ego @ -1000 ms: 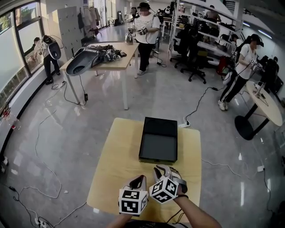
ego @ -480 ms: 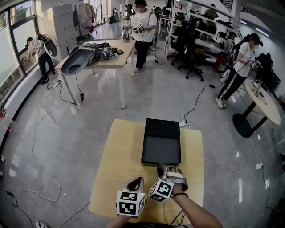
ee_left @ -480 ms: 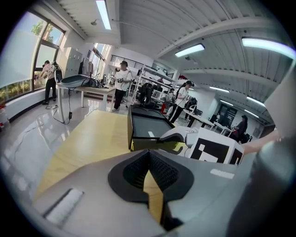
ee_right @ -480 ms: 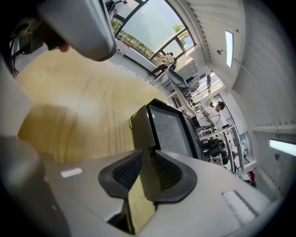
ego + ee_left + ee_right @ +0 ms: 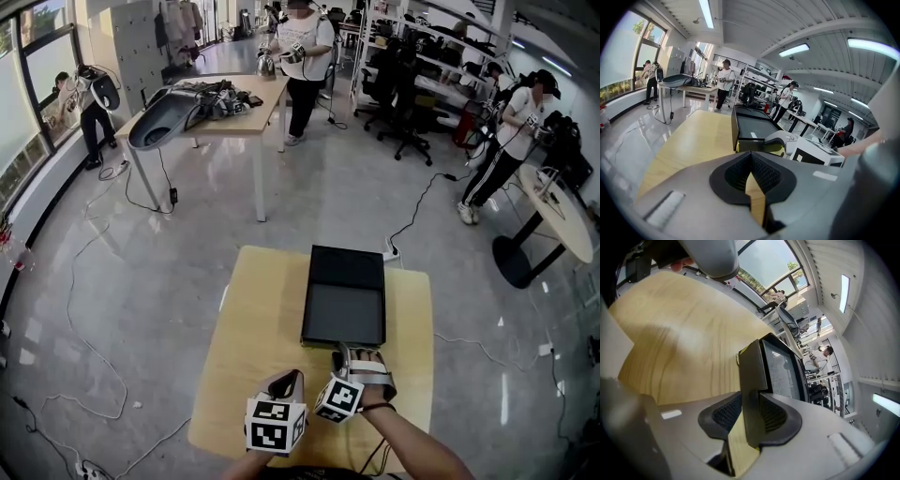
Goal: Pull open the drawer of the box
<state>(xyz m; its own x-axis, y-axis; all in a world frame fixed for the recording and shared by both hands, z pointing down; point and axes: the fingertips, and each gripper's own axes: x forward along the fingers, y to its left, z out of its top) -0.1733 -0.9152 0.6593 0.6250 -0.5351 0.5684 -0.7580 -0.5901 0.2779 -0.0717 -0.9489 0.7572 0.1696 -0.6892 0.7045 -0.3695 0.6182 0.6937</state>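
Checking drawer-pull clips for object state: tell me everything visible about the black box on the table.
The black box is flat, rectangular and matte, lying on the pale wooden table with its long side running away from the person. Its top shows a darker far section and a greyer near one. The right gripper is clamped on its near front panel.

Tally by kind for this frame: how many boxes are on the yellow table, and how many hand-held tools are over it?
Boxes: 1, the black box
Tools: 2, the left tool shut on nothing, the right tool shut on the black box's near edge
Total: 3
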